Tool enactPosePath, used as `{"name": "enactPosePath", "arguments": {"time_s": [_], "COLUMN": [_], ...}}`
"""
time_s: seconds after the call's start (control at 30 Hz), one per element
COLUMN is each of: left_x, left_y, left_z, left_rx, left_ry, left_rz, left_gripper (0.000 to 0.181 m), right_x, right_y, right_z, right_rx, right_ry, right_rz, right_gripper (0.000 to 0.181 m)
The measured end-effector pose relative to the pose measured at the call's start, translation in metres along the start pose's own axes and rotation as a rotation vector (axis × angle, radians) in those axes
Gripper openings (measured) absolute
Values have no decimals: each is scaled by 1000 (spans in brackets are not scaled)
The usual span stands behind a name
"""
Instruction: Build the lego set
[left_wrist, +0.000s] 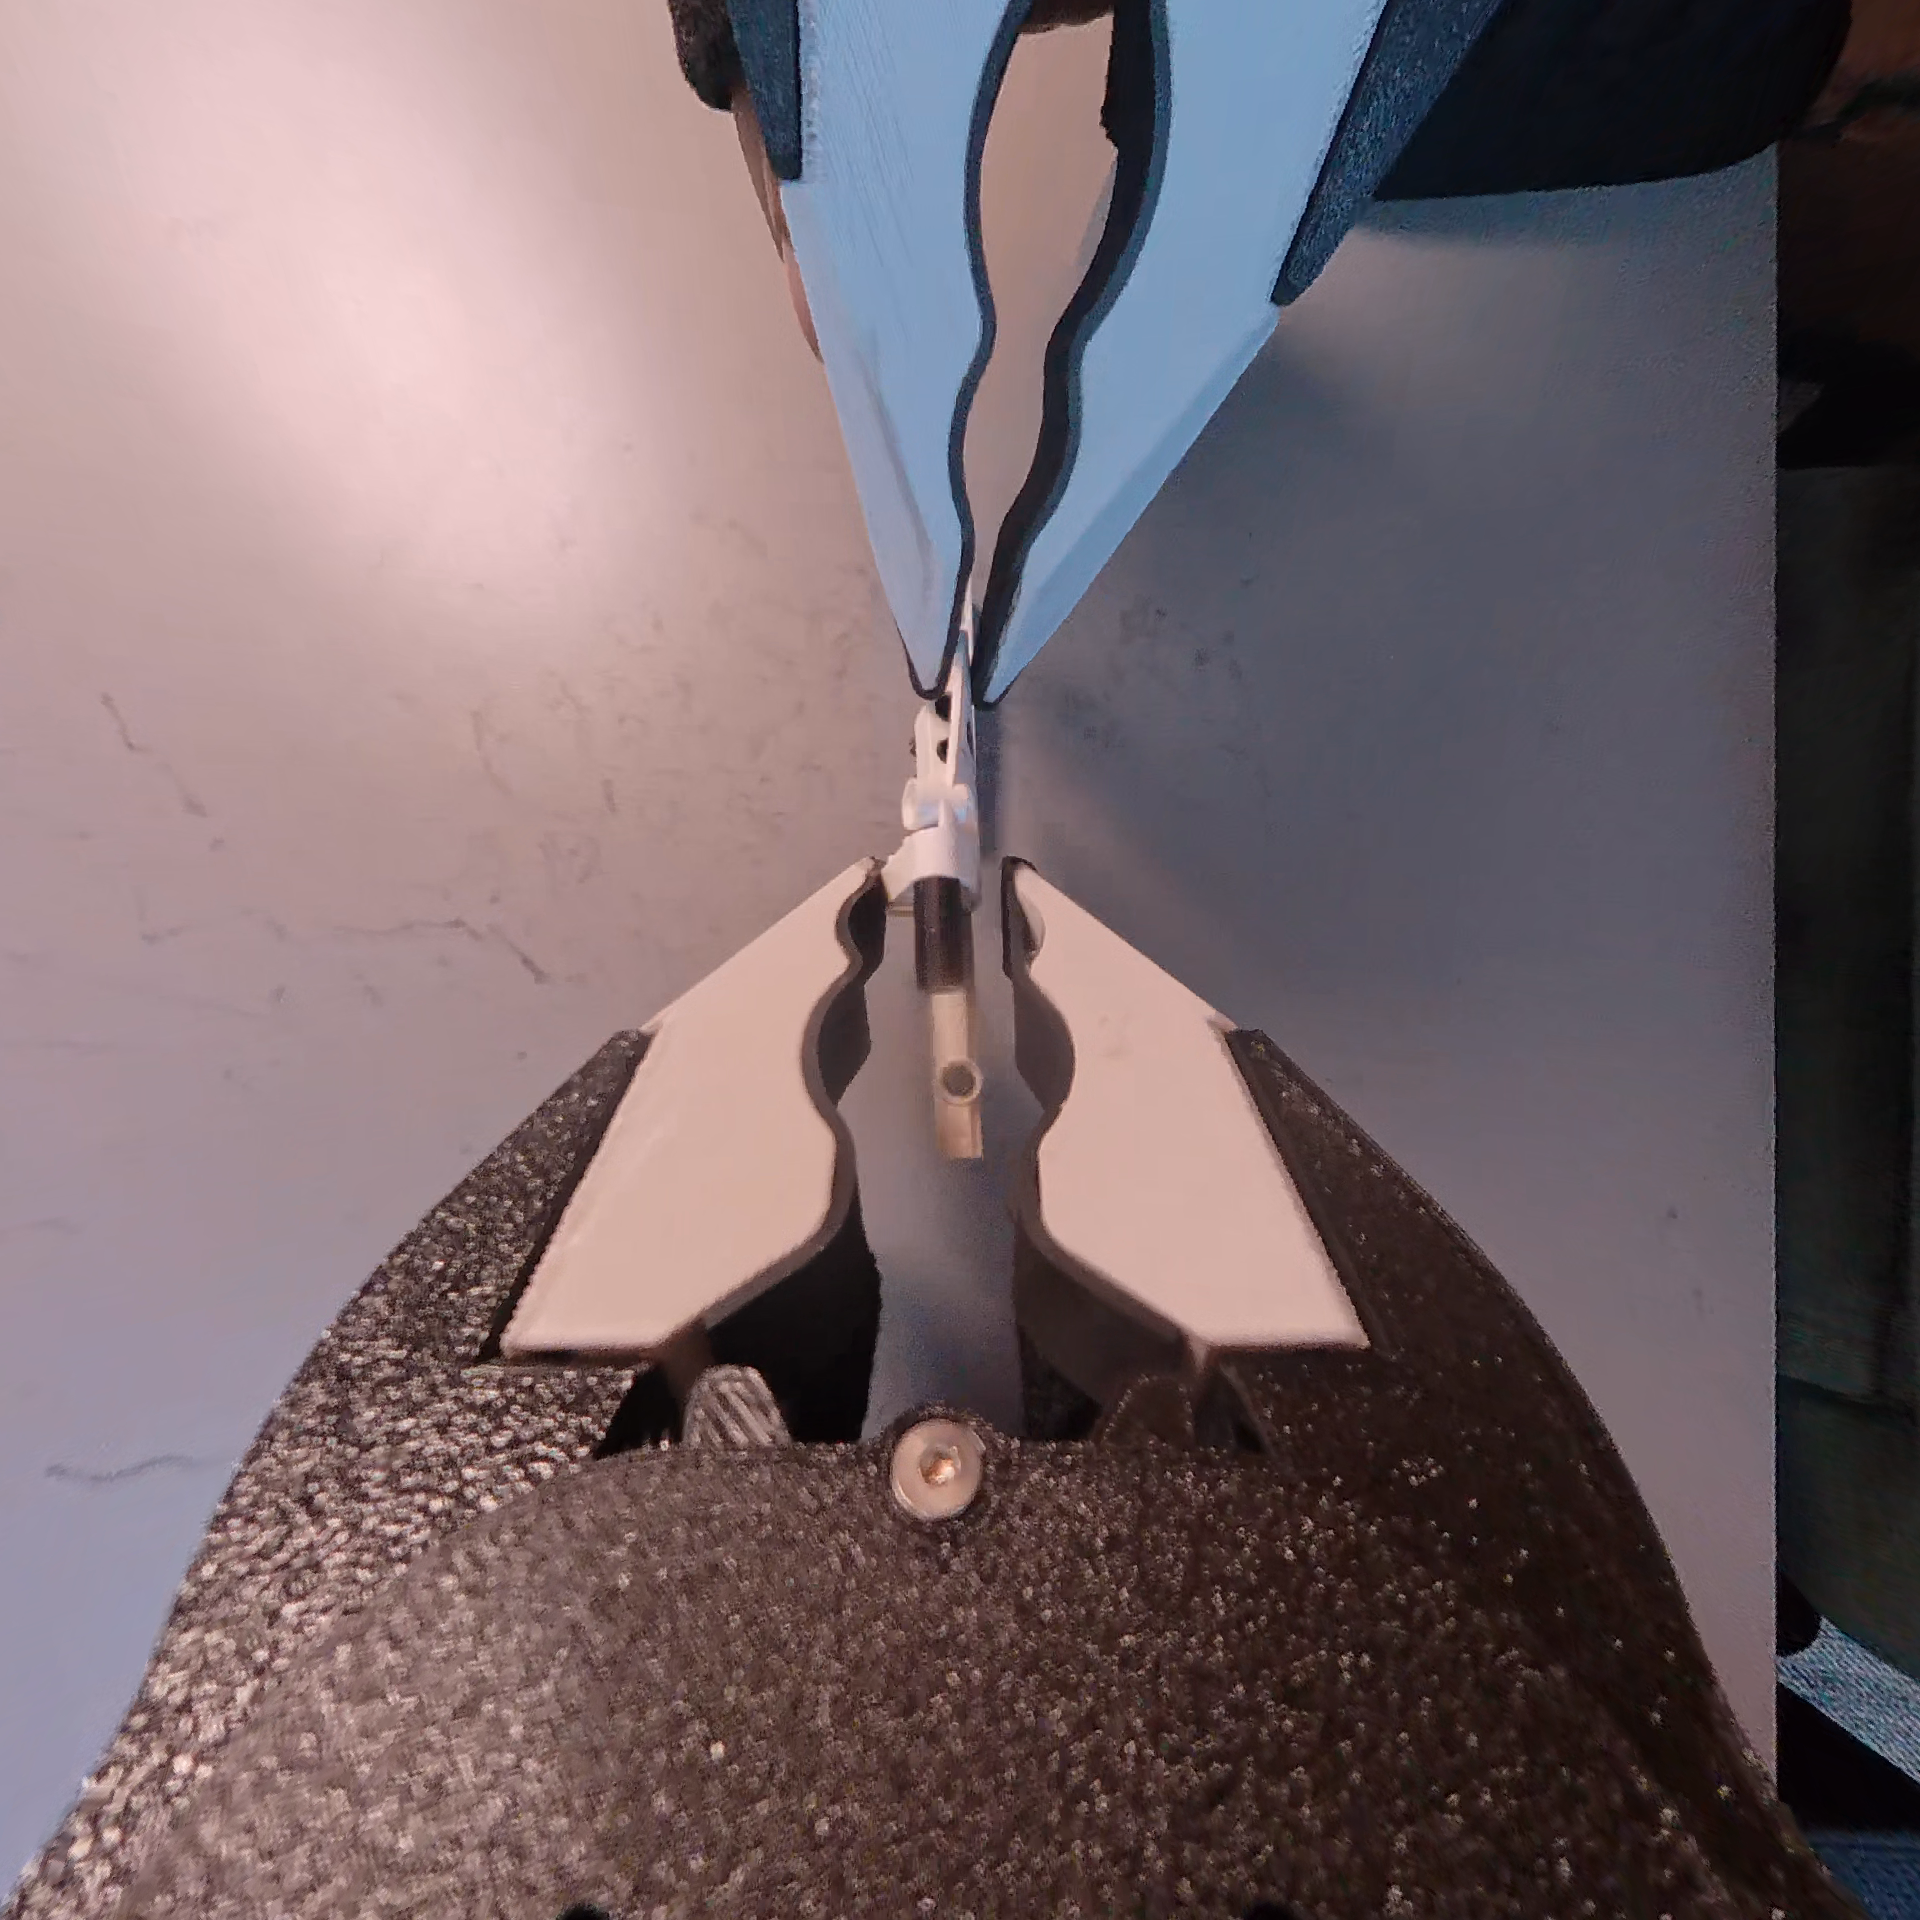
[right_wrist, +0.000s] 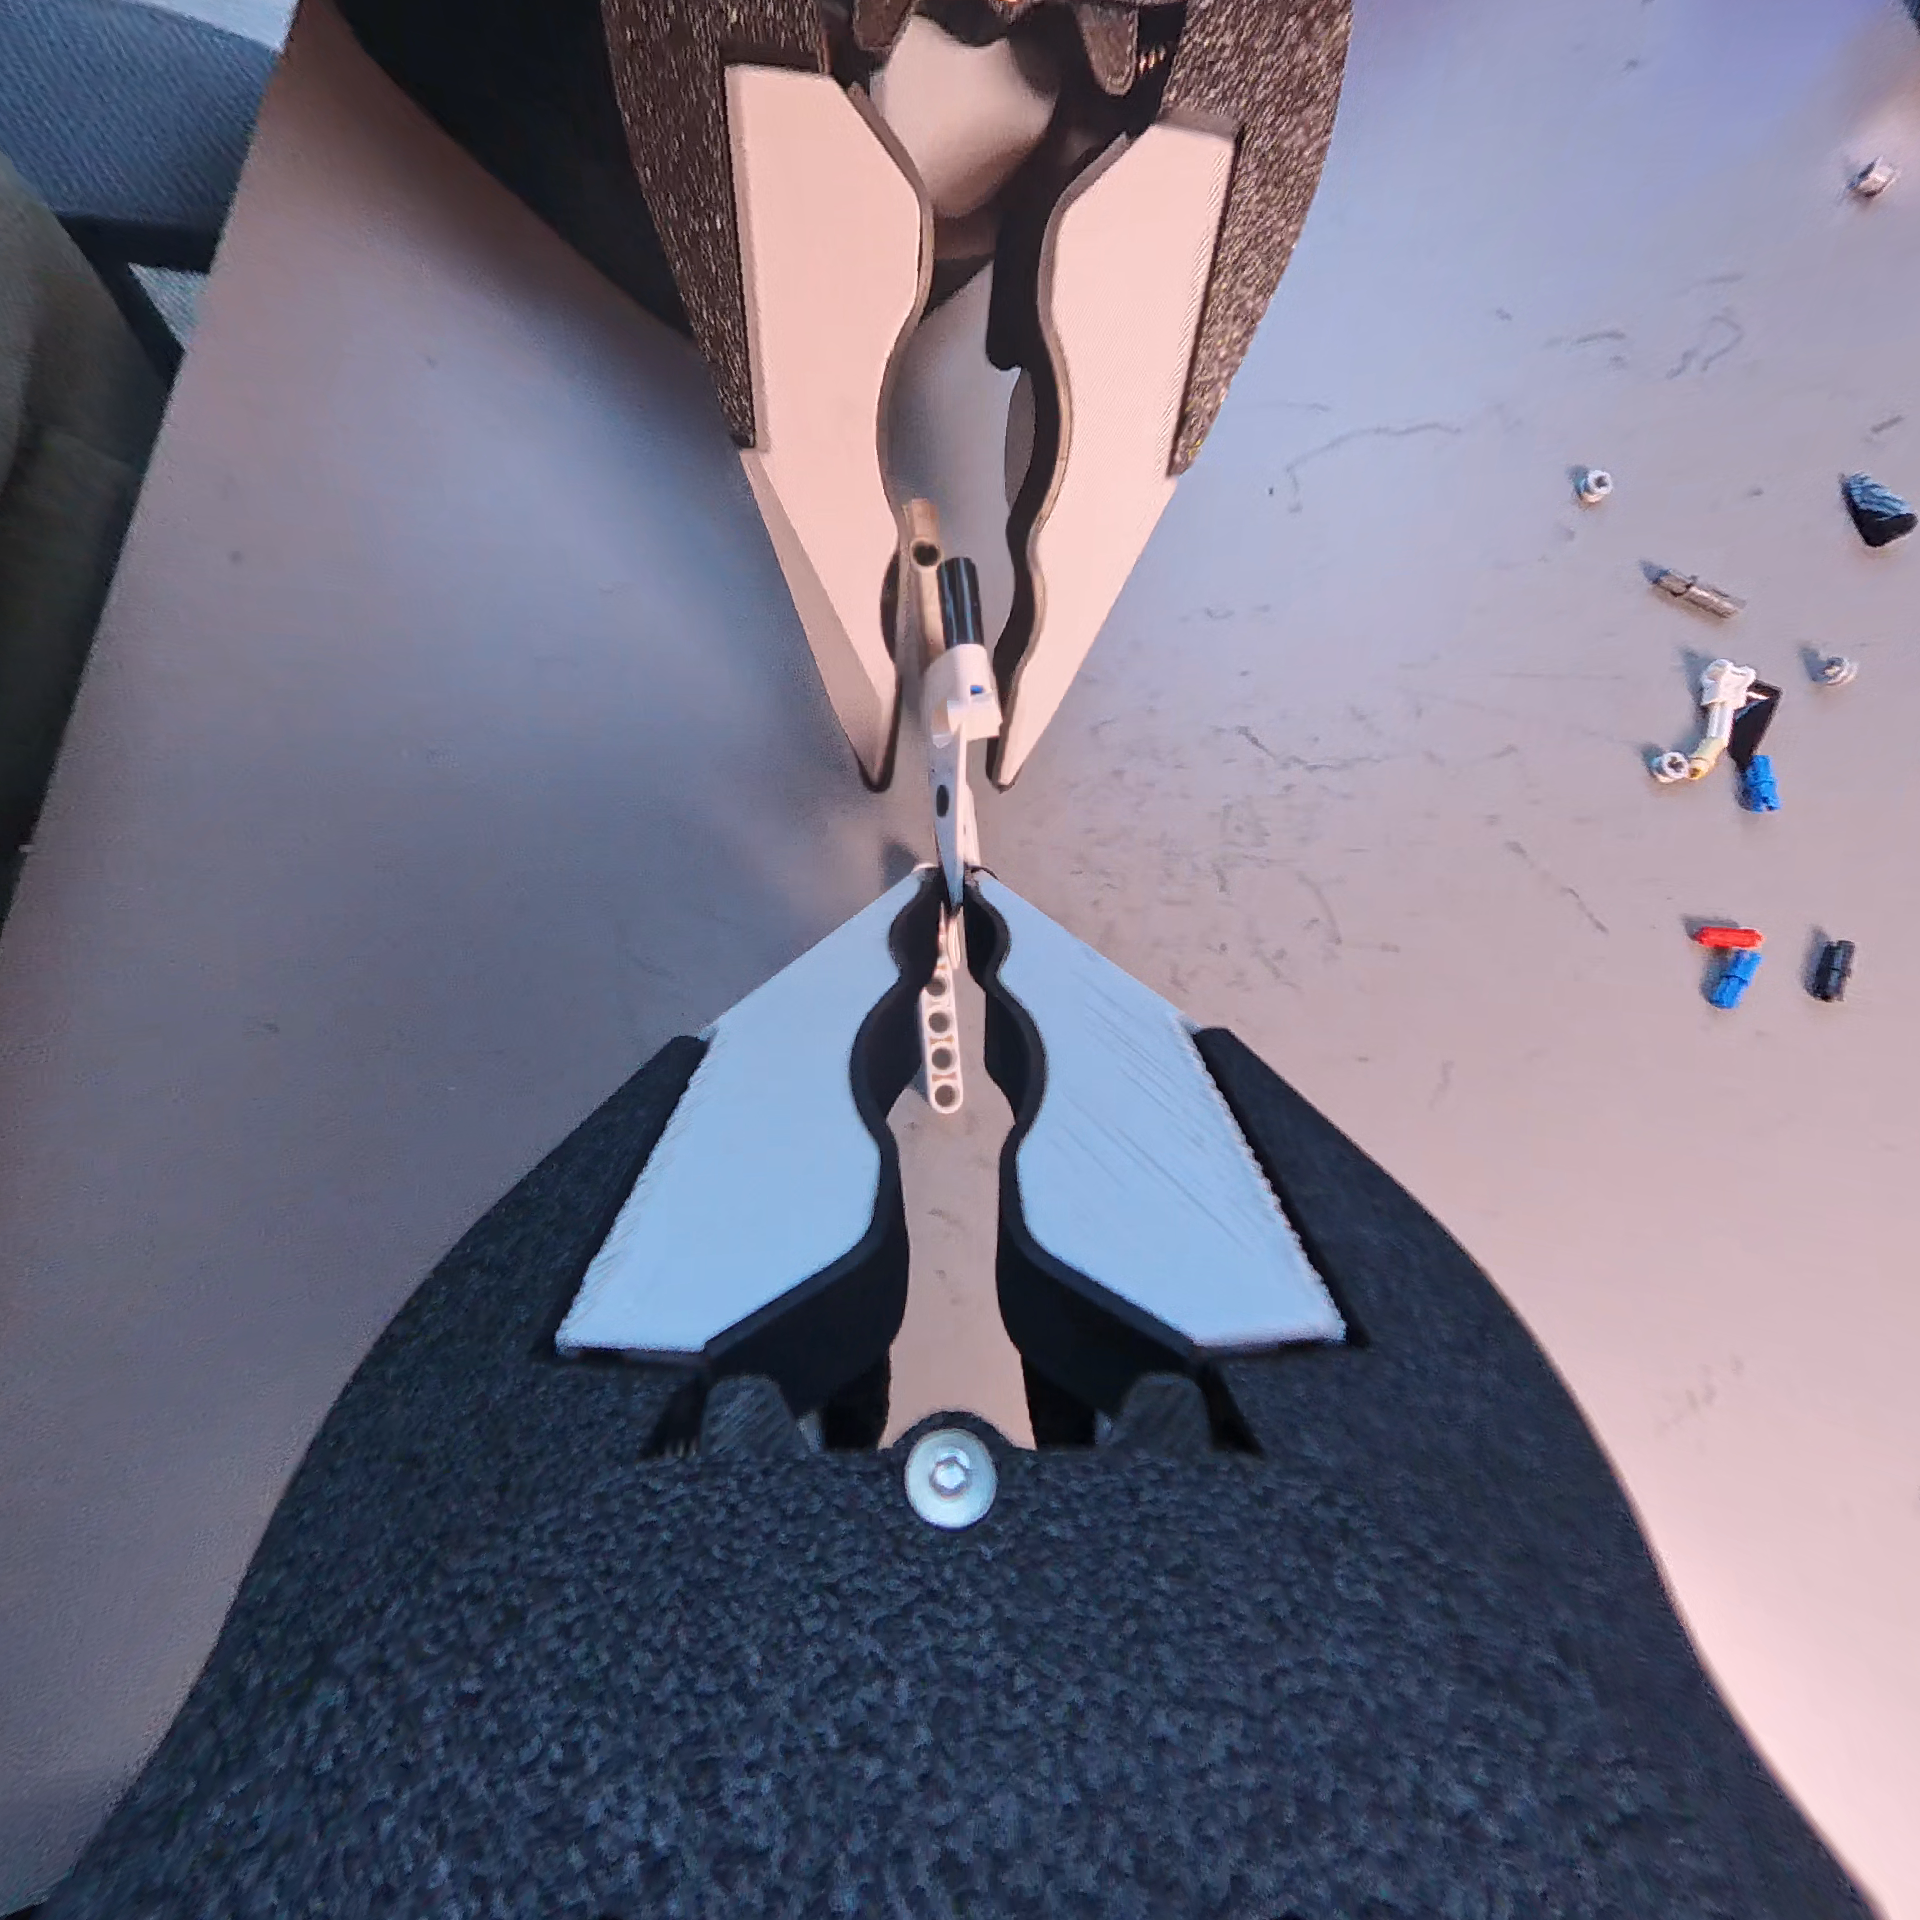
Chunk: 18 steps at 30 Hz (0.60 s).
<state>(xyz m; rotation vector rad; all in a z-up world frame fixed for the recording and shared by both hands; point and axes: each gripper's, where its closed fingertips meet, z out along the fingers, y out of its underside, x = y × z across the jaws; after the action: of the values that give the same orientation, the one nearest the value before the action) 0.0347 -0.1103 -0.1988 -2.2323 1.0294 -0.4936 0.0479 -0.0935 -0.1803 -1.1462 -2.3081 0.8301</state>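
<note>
A small lego assembly hangs between both grippers above the table. It is a white holed beam, a white connector, a black pin and a tan piece. My right gripper is shut on the white beam; it enters the left wrist view from the top. My left gripper stands narrowly open around the connector end, with a slight gap on one side. It faces the right gripper in the right wrist view.
Loose pieces lie on the table at the right: blue pins, a red pin, black pieces, a grey axle and a white and tan sub-assembly. The table edge is close. My left and right fingertips are right by each other.
</note>
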Motion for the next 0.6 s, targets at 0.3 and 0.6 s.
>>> {"name": "enactPosePath", "arguments": {"time_s": [0.3,0.6], "left_x": [-1,0], "left_y": [-8,-5], "left_z": [2,5], "left_rx": [26,1], "left_ry": [34,105], "left_rz": [-47,-159], "left_gripper": [15,15], "right_x": [-3,-4], "right_y": [7,9], "right_z": [4,6], "right_rx": [-51,-66], "right_ry": [-83,-152], "right_rz": [96,178], "right_gripper": [3,3]}}
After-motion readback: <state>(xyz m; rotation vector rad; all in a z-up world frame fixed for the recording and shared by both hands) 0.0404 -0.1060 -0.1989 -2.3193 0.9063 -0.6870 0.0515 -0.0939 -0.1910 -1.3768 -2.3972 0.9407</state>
